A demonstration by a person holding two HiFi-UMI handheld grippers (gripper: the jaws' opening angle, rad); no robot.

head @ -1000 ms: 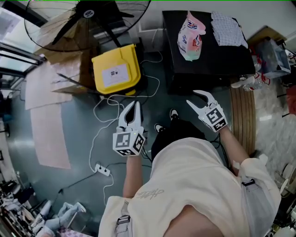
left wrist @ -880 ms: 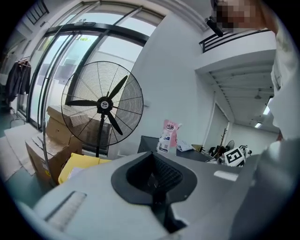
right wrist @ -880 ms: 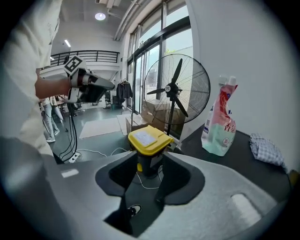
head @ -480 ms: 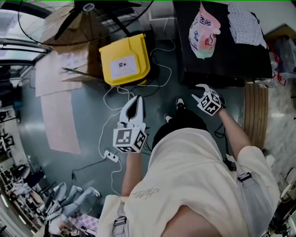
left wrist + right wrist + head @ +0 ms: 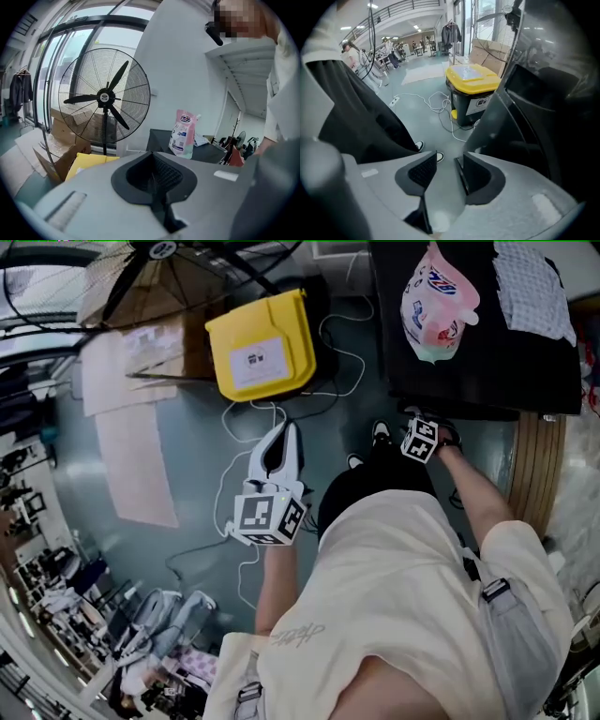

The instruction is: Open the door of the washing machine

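Observation:
The washing machine is a black box at the upper right of the head view; only its top shows there. In the right gripper view its dark glossy front fills the right side, close by. My right gripper is open with nothing between its fingers, just left of that front. From the head view only its marker cube shows, at the machine's front edge, and the jaws are hidden. My left gripper is shut and empty, held over the floor to the left of the machine.
A pink detergent pouch and a checked cloth lie on the machine's top. A yellow-lidded bin stands to its left, with white cables on the floor. A pedestal fan and cardboard boxes stand behind. The person's shoes are near the machine.
My right gripper has moved forward and down from open floor to the machine's front edge, its jaws now hidden in the head view. The left gripper stays shut, nearly still.

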